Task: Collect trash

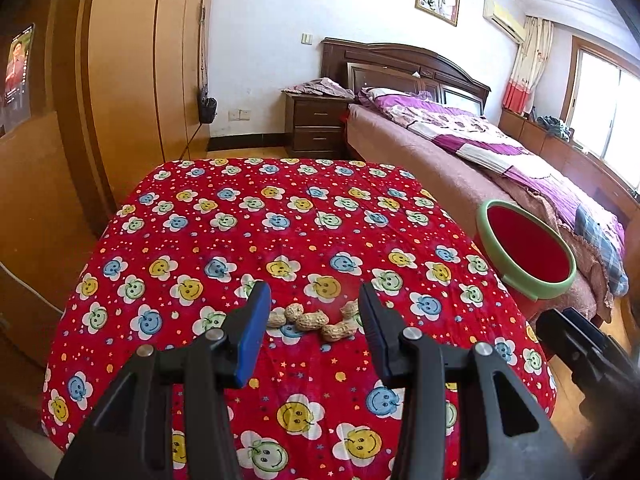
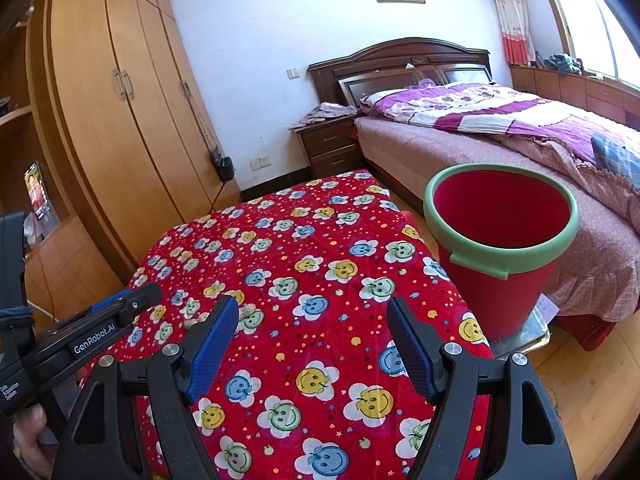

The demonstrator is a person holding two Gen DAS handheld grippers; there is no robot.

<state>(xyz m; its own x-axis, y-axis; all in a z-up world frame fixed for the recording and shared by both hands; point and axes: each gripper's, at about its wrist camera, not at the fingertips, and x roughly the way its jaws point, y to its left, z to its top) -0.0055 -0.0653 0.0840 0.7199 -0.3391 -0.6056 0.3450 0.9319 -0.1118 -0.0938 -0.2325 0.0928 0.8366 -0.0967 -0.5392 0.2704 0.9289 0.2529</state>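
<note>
Left wrist view: peanut shells lie clustered on the red flowered surface, between the wide-spread left tongs, untouched. Probably light, brittle and easily crushed; each is best pinched gently across its waist. Right tongs also gape, empty, near the red bin beside the surface.

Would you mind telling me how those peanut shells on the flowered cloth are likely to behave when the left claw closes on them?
The peanut shells look small, dry and hollow, so probably light and easily crushed. Their rounded, curved forms may roll or squirt sideways from the open left claw. They lie loosely clustered on the soft tablecloth, so pinching one will likely nudge its neighbours.
</note>
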